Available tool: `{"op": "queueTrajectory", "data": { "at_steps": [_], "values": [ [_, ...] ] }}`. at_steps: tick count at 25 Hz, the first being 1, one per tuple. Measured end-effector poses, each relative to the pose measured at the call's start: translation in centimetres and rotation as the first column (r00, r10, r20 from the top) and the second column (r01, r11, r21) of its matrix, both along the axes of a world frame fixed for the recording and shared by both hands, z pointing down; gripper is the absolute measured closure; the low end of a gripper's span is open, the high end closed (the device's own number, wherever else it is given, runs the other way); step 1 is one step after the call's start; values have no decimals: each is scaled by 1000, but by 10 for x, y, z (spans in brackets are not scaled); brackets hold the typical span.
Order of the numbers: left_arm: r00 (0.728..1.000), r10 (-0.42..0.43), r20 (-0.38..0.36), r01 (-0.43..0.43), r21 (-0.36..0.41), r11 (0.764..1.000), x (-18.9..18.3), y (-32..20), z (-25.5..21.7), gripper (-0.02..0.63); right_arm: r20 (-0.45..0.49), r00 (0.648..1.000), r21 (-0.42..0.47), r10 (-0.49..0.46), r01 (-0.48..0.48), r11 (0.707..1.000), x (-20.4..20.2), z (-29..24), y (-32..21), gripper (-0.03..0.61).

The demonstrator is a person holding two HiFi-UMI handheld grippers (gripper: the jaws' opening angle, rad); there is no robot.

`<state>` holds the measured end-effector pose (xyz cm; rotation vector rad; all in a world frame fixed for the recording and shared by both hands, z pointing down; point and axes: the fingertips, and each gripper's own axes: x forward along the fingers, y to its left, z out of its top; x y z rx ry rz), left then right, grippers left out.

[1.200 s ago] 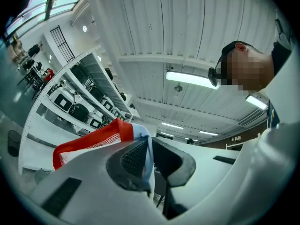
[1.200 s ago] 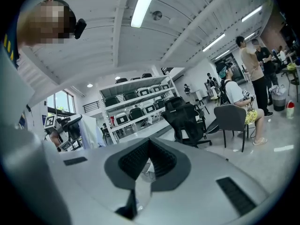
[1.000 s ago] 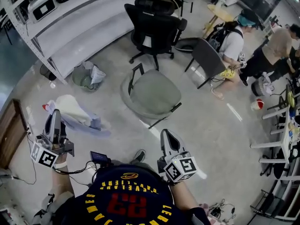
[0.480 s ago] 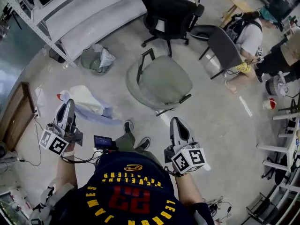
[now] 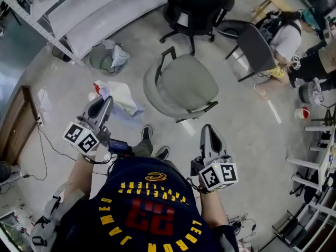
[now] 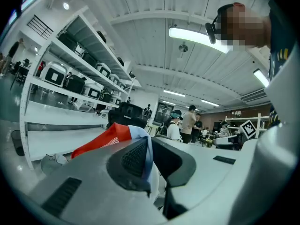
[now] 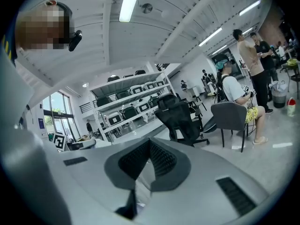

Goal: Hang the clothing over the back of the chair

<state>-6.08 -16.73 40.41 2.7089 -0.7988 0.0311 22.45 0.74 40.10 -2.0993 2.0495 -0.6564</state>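
Clothing (image 6: pixel 113 133) sits clamped in the left gripper (image 6: pixel 149 139), the pinch seen only in its own view; the right gripper (image 7: pixel 149 141) is closed, empty.

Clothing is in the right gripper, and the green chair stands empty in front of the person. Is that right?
Not quite: it is the left gripper that holds the clothing, not the right. The left gripper view shows the cloth pinched between its jaws. In the right gripper view, the right gripper has nothing between its jaws. The green chair does stand empty in front of the person.
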Motion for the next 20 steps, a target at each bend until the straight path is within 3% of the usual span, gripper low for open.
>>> {"op": "queueTrajectory", "data": {
  "at_steps": [9, 16, 20],
  "values": [
    [979, 201, 16, -200, -31, 979, 56, -35, 30, 586, -33, 999, -18, 15, -16, 1000, -20, -6, -53, 571],
    [938, 345, 38, -343, -62, 937, 95, -63, 64, 586, -43, 997, -38, 69, -71, 997, -35, -8, -76, 571],
    [905, 414, 100, -409, -69, 910, 125, -67, 86, 586, -23, 996, -68, 91, -93, 993, -37, 5, -73, 571]
  ]
}}
